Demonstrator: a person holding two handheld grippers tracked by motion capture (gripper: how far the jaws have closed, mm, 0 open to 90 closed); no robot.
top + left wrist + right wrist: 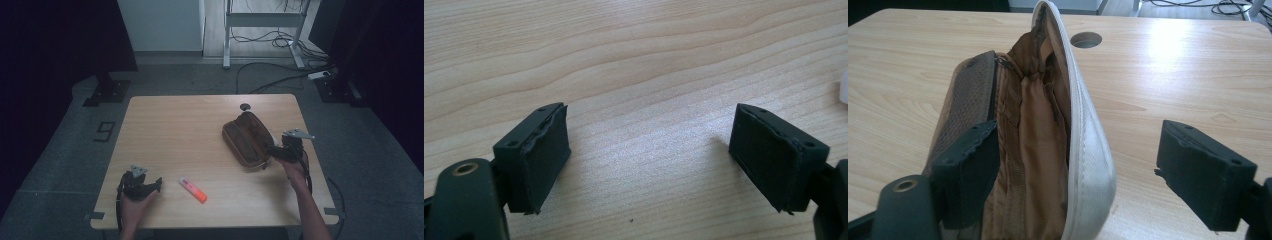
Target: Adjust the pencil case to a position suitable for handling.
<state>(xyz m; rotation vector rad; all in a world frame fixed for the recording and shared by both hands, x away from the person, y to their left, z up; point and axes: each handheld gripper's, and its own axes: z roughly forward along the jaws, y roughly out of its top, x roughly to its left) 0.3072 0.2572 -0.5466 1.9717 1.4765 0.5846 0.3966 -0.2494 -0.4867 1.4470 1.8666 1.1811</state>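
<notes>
— On the right half of the table, what sits in front of the right gripper?

— 1 brown pouch, lying open with its zip mouth facing up. From the right gripper view, the pouch rises between the 2 jaws: brown lining in the middle, a dark mesh side at the left, a pale edge at the right.

— Is that gripper clamped on it?

— No. The jaws stand wide. The left jaw sits against the mesh side, though I cannot tell if it presses; the right jaw is well apart from the pale edge, over bare wood.

— And the left gripper?

— It rests near the front-left edge, jaws spread wide with nothing between them. Its own view has plain wood grain between the 2 pads and a sliver of something white at the far right edge.

— Anything else on the table?

— 1 marker with a white body and orange cap, lying at a slant just beside the left gripper, well apart from the pouch. 1 round cable hole sits just beyond the pouch's far end.

— Does anything block the way?

— Nothing lies between the marker and the pouch.
</notes>
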